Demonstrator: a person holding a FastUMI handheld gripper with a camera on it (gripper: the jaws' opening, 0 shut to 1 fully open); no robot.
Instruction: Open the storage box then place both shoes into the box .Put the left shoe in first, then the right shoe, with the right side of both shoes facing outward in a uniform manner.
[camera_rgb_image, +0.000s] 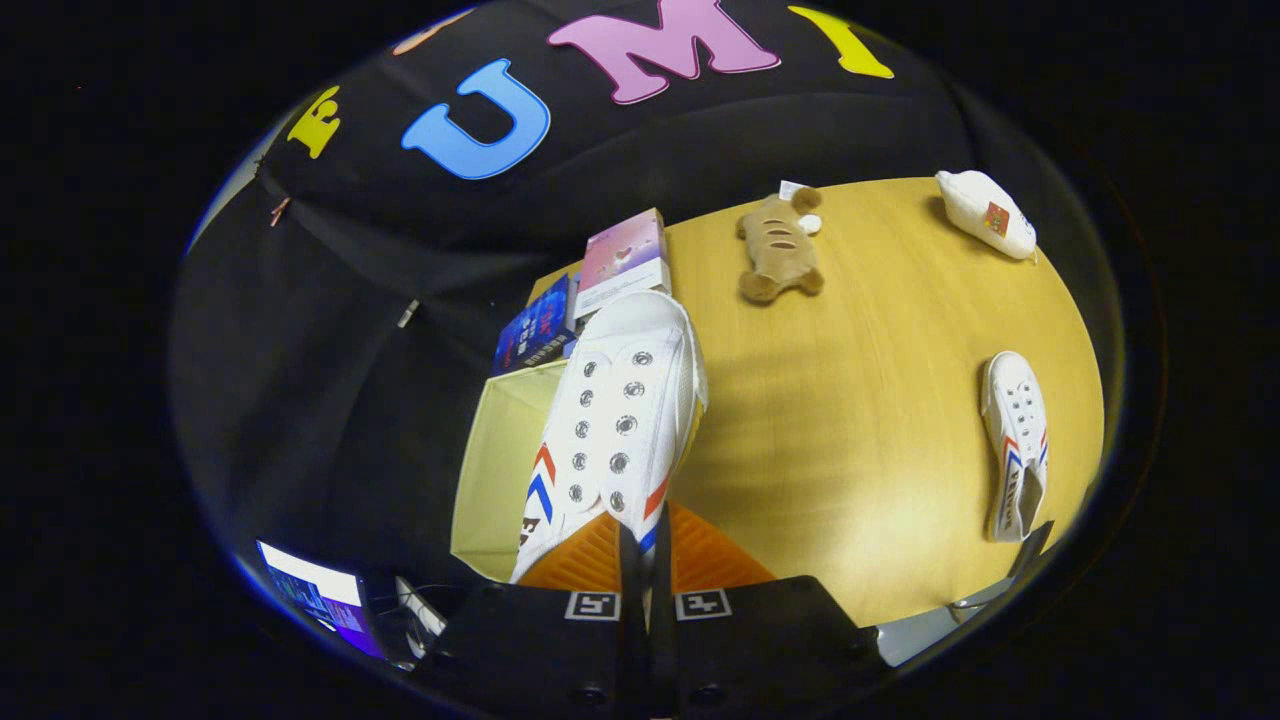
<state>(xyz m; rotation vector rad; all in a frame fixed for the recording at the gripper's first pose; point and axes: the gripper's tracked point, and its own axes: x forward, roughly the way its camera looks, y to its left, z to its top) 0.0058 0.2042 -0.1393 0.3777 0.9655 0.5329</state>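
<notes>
My gripper (645, 560) is shut on a white sneaker (615, 420) with red and blue chevrons, pinching its collar between the fingers. The shoe hangs toe-forward in the air, above the near edge of the open pale storage box (490, 470). The box sits at the left end of the wooden table (860, 420), and its inside looks bare where it shows. A second matching white sneaker (1017, 445) lies on the table far to the right of the fingers.
Beyond the box stand a pink-and-white carton (625, 258) and a blue box (535, 335). A brown plush toy (780, 255) and a white pouch (985, 215) lie at the table's far side. A lit screen (315, 595) sits low at the left.
</notes>
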